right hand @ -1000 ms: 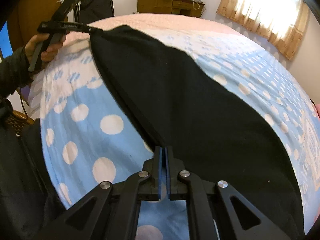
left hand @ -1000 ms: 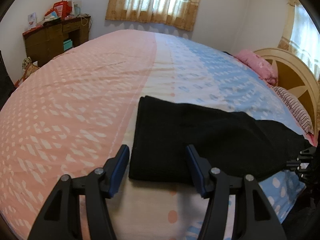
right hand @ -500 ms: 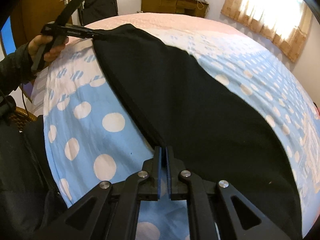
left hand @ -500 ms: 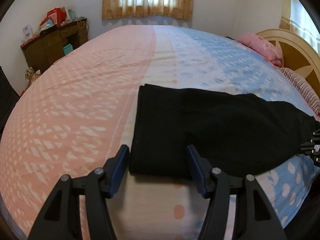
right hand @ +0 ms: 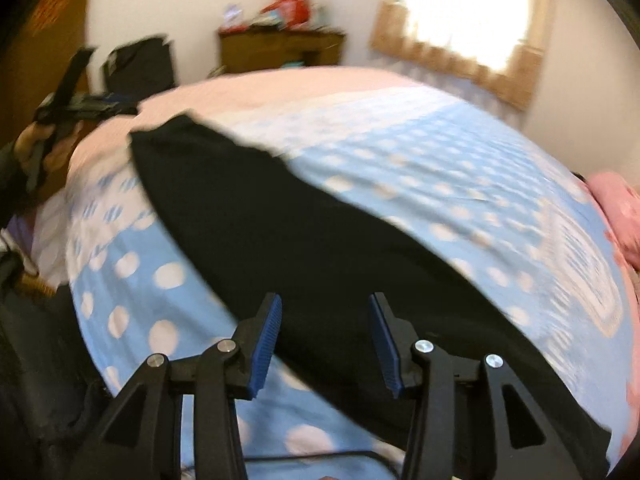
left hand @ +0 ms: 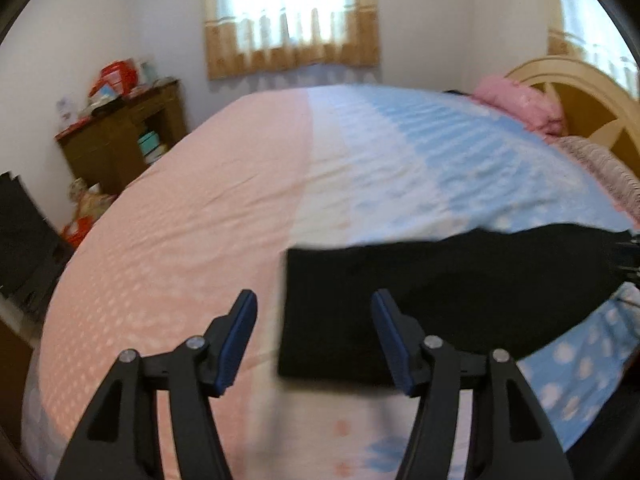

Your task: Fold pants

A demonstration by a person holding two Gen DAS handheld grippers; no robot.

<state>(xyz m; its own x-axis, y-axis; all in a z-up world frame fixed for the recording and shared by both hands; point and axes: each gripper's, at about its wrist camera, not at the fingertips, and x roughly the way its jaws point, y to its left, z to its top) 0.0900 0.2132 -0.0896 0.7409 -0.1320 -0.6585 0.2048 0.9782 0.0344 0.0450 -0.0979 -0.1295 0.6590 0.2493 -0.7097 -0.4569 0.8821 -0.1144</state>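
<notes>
The black pants (left hand: pixel 440 292) lie flat across the bed as a long folded strip; they also show in the right wrist view (right hand: pixel 320 248). My left gripper (left hand: pixel 314 340) is open and empty, raised just short of the pants' left end. My right gripper (right hand: pixel 324 344) is open and empty, hovering over the pants' right end near the bed's edge. The left gripper also shows in the right wrist view (right hand: pixel 80 104), held in a hand off the pants' far corner.
The bed has a pink, white and blue dotted sheet (left hand: pixel 200 220). A wooden headboard (left hand: pixel 580 92) and pink pillow (left hand: pixel 520 100) are at the right. A cluttered wooden dresser (left hand: pixel 120 132) and a black chair (right hand: pixel 140 64) stand beyond the bed.
My right gripper has opened and let go of the pants' edge. Both grippers have lifted and pulled back from the pants, which now lie flat.
</notes>
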